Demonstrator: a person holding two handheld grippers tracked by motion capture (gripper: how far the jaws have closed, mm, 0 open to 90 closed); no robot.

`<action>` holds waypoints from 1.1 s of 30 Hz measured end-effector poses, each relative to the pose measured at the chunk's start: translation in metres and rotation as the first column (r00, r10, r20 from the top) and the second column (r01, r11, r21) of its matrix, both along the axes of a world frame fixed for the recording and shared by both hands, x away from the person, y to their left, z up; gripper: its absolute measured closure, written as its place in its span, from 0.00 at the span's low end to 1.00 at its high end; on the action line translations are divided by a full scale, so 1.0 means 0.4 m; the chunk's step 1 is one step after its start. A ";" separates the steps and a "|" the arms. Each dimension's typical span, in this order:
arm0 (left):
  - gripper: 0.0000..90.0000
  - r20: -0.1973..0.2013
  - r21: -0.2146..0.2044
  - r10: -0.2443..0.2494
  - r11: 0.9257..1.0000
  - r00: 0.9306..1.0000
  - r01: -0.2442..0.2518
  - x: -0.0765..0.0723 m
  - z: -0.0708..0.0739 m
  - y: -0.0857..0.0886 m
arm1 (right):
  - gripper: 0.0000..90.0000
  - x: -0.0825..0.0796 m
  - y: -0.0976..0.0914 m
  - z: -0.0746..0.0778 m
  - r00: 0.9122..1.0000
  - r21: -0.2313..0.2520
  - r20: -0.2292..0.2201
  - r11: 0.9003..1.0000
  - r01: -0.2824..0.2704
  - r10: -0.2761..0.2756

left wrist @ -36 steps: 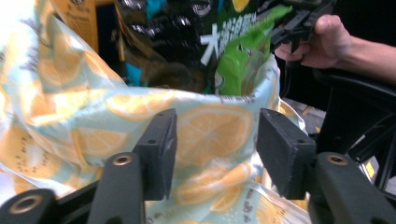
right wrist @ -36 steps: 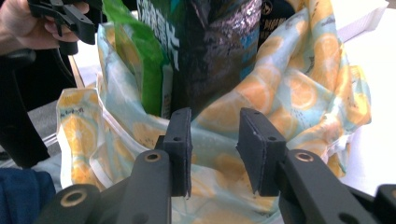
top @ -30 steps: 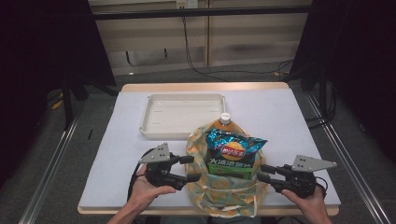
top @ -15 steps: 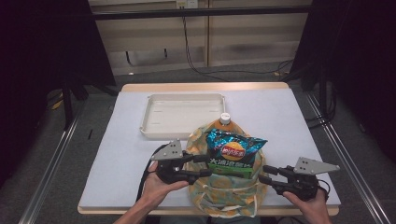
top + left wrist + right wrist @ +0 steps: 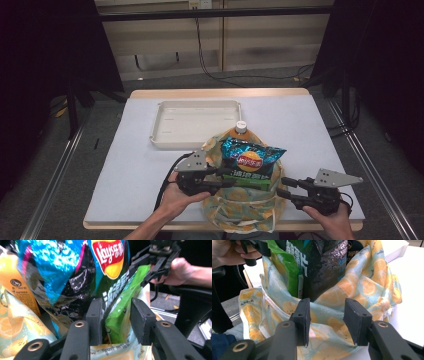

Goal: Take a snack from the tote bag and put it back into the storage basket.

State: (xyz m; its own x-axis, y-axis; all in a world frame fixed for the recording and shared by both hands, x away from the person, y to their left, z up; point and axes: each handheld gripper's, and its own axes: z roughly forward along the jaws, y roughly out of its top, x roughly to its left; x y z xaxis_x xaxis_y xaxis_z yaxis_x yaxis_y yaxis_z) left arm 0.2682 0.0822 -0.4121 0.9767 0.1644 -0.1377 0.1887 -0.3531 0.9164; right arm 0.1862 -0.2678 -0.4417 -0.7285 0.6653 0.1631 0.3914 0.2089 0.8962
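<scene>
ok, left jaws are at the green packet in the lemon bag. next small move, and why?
Probably finish closing the left gripper on the green packet. Its jaws have just been closing, and the packet's edge stands between them with a gap at the right pad. The right gripper straddles the bag's rim and looks placed to steady it, so the lift should wait for a firm grip.

White table (image 5: pixel 130 165), tray (image 5: pixel 197 122), perhaps cloth bag (image 5: pixel 245 210)

Lemon-print fabric bag (image 5: pixel 245 212) with blue crisp packet (image 5: pixel 248 157) between left hand-held gripper (image 5: pixel 226 178) and right hand-held gripper (image 5: pixel 283 187); white rectangular tray (image 5: pixel 196 123) beyond.
</scene>
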 end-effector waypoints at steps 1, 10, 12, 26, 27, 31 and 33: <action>0.70 -0.008 0.006 0.007 1.000 1.000 -0.007 0.001 -0.004 -0.007 | 0.63 0.001 0.001 -0.001 1.000 0.000 -0.006 1.000 0.001 -0.001; 0.73 -0.005 0.053 -0.034 0.998 0.999 0.034 0.000 -0.012 -0.028 | 0.62 0.000 0.002 0.001 1.000 -0.004 0.000 1.000 0.002 -0.002; 0.72 -0.011 0.060 -0.042 0.997 0.999 0.043 -0.001 -0.017 -0.036 | 0.62 0.002 0.001 0.000 1.000 -0.006 -0.001 1.000 0.003 -0.003; 0.83 -0.003 0.051 -0.068 0.996 0.998 0.068 -0.005 -0.001 -0.020 | 0.61 -0.002 -0.002 0.004 1.000 -0.006 0.007 1.000 0.003 -0.002; 0.83 -0.006 0.040 -0.058 0.997 0.998 0.058 -0.003 0.002 -0.015 | 0.61 -0.002 -0.002 0.004 1.000 -0.004 0.012 1.000 0.002 -0.002; 0.84 -0.009 0.023 -0.048 0.999 0.999 0.049 -0.003 0.008 -0.011 | 0.60 -0.002 -0.003 0.005 1.000 -0.002 0.012 1.000 0.003 -0.003; 0.84 -0.008 0.004 -0.046 0.999 0.999 0.046 -0.004 0.013 -0.008 | 0.60 -0.001 -0.004 0.006 1.000 0.006 0.018 1.000 0.005 -0.005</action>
